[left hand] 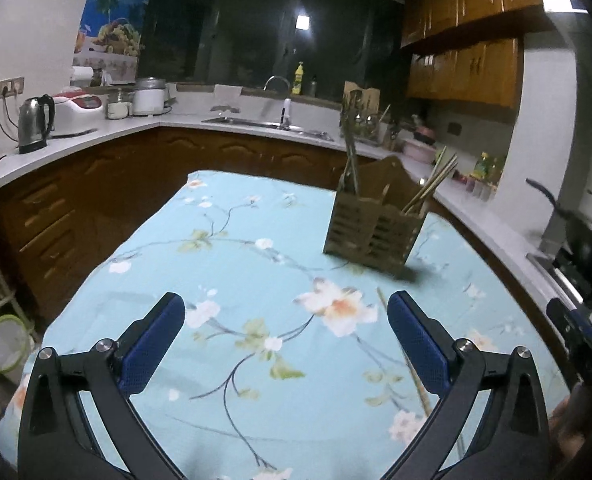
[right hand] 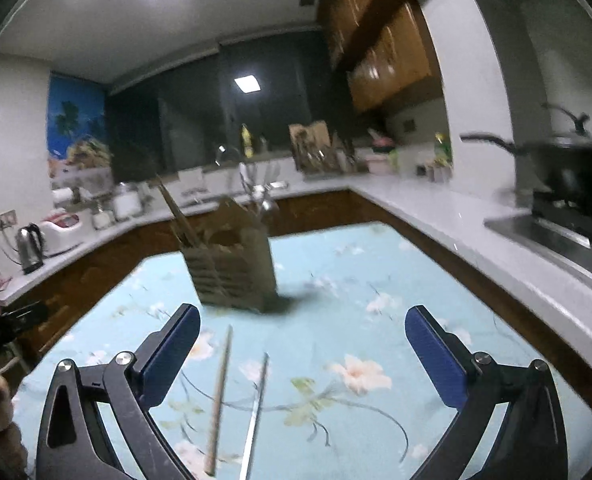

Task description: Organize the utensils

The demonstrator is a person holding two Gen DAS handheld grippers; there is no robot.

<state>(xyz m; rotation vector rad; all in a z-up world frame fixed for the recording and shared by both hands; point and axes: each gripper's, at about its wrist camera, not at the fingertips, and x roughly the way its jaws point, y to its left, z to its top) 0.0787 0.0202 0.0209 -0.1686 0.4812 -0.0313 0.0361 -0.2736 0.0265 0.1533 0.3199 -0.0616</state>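
So, most of the work looks done already: the wooden holder [right hand: 232,264] stands upright on the table, and it has chopsticks [left hand: 429,188] in one compartment and some metal utensils [left hand: 349,164] in another, leaning out over the top. What is left, as far as I can see, are two loose pieces that lie flat on the cloth in front of the holder, well apart from it: a wooden chopstick [right hand: 218,396] and, just beside it, a thinner metal stick [right hand: 257,408], which may be a metal chopstick, but the picture is too blurred to be sure. In the left camera only one wooden stick is visible, partly hidden behind the finger. The right gripper [right hand: 301,356] hangs above these two pieces with its fingers wide apart and nothing between them; the pieces are nearer to its left finger. The left gripper [left hand: 286,340] is also spread wide and empty, over a bare part of the cloth. I think the next step is to pick these two up and put them in the holder. The table [left hand: 232,208] is covered with a light blue cloth with white and peach flowers. Around it is a dim kitchen: white counter [left hand: 96,136], brown cabinets, a sink [left hand: 268,124] under a dark window, a steel kettle [left hand: 34,124], and a black pan [right hand: 567,152] on the stove.
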